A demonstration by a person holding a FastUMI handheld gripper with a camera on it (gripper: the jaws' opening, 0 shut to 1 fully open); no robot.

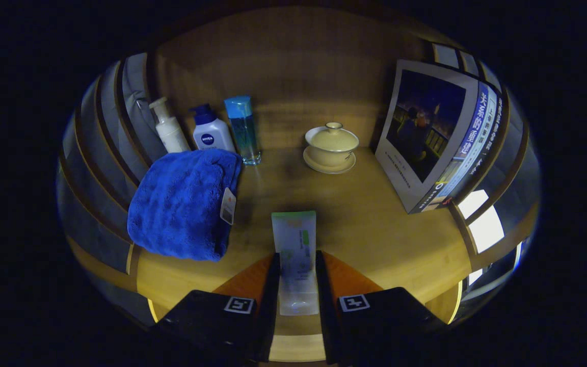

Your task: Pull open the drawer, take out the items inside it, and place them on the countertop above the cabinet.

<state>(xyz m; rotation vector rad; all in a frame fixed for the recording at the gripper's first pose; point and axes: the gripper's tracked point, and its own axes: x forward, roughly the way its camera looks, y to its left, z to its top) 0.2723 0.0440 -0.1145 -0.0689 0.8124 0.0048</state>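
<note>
The hand-held gripper [297, 265] clamps a white-and-green tube [296, 255] between both fingers, low over the wooden tabletop [375, 229] — folded blue towel [184, 204] left of the tube, lidded tea bowl [331, 145] beyond it.

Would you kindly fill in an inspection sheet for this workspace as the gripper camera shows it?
Surface: wooden countertop, dimly lit.
Job's things: flat tube held between the fingers, over the countertop's near edge.
Clutter: folded blue towel with a tag beside the tube; behind it a white pump bottle, a blue-capped white pump bottle and a clear blue bottle; lidded cup on a saucer beyond the fingers; picture board leaning upright nearby.
Grippers: gripper shut on the tube, both fingers pressing its sides.
Cables: nothing seen.
Surroundings: wooden back panel; slatted side walls.
</note>
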